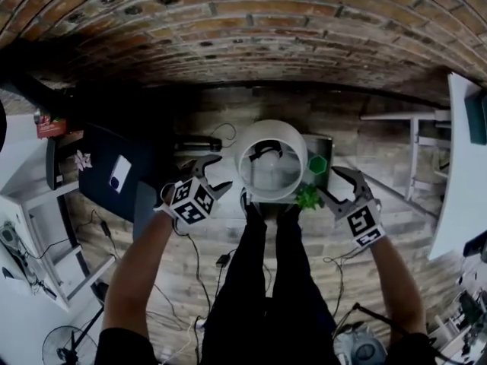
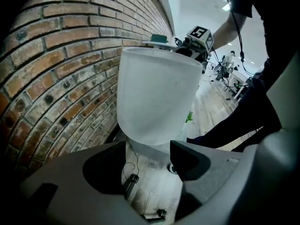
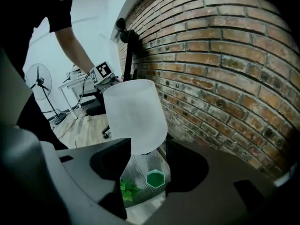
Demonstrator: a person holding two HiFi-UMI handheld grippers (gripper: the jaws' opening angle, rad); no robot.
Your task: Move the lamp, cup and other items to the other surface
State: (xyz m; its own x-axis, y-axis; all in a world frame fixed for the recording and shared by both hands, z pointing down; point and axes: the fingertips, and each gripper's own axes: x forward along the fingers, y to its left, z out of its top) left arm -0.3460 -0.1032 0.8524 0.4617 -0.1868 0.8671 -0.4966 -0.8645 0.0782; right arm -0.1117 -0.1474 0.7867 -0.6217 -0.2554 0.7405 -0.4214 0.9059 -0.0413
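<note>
On either side of the white lampshade [image 1: 272, 162], left gripper [image 1: 217, 176] and right gripper [image 1: 335, 185], fingers apart.

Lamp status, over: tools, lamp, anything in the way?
Left tool, right tool: both open, empty. Lamp upright between them, not gripped. Small green plant and green hexagon by its base, right tool's side.

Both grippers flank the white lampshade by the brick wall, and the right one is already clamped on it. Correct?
Not clamped. In the right gripper view, the right gripper has its jaws standing open, and the lampshade lies beyond their tips, not gripped. The rest holds.
</note>
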